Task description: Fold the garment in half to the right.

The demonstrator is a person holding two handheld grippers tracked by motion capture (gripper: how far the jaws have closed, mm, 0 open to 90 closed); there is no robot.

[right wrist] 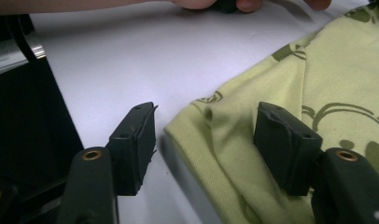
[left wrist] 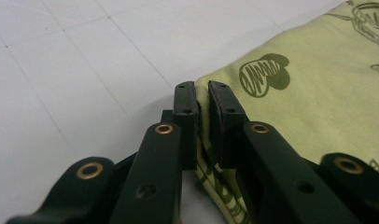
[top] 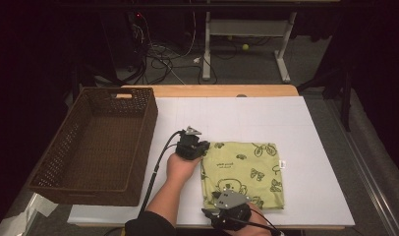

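A folded yellow-green cloth [top: 242,173] printed with dark cartoon figures lies flat on the white table cover [top: 305,147], right of centre and toward the person's edge. The left gripper [top: 203,147] sits at the cloth's far left corner; in the left gripper view its jaws are drawn nearly together with the cloth's edge [left wrist: 202,116] pinched between the pads, so it is gripping the cloth. The right gripper [top: 213,210] is at the cloth's near left corner, low over the table edge. In the right gripper view its jaws stand partly apart around that corner [right wrist: 211,126]: the left pad [right wrist: 136,140] is over bare table, clear of the fabric, while the right pad [right wrist: 283,140] is over the cloth; whether that pad touches it cannot be told. The jaws do not clamp the cloth. A brown wicker basket [top: 138,147] stands at the table's left side, apart from the cloth. The left hand [top: 180,166] lies just beside the cloth's left edge.
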